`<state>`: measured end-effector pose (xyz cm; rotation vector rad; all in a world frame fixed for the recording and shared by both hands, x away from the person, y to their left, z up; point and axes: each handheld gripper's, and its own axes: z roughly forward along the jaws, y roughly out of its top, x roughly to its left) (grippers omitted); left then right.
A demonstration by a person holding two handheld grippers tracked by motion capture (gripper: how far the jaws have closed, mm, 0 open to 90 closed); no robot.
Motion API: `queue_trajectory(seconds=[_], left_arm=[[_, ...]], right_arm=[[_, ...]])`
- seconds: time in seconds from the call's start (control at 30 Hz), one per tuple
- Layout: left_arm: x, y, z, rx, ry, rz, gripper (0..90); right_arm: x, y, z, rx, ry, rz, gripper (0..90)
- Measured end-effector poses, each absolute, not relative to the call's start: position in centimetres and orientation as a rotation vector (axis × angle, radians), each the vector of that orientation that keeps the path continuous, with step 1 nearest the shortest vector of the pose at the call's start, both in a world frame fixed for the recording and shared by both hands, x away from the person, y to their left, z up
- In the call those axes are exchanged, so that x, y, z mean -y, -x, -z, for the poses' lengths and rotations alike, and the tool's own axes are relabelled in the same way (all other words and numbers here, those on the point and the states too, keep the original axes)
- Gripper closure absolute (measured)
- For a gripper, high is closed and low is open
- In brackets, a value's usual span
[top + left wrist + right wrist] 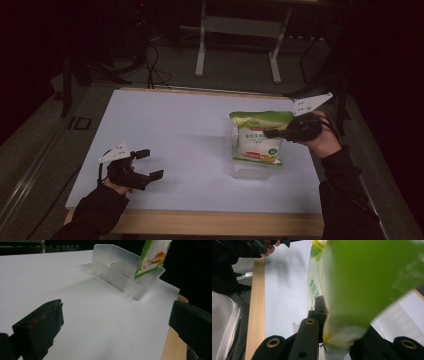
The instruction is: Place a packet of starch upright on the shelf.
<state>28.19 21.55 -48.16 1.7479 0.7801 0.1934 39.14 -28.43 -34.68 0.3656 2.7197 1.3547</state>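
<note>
Hanging upright from the right claw (274,133), the green and white bag (260,137) has its long axis vertical and its bottom edge dipping into the clear plastic bin (252,170). 1 landmark serves for all places: that bin. Nearest the person, well to the left of the bin, the left claw (148,164) rests near the front edge of the counter (175,125) with its 2 jaws spread wide, touching nothing. Directly above the bin, the right claw is pressed together on the bag's side near its top, pinching the film. Judging from this, the right hand is nearer, and the coming move is straight down into the bin.
</note>
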Motion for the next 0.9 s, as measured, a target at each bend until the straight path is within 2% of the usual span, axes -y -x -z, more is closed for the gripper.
queue_trajectory(seconds=[0.5, 0.9], left_arm=[[-21.7, -28.1, 48.3, -0.78, -1.748, -0.192, 0.1], [-21.6, -28.2, 48.3, -0.775, -1.748, -0.194, 0.1]], right_arm=[[27.2, -39.8, 36.6, -2.741, -0.375, -1.42, 83.2], [28.4, -39.2, 34.8, -2.716, -0.37, -1.362, 83.2]])
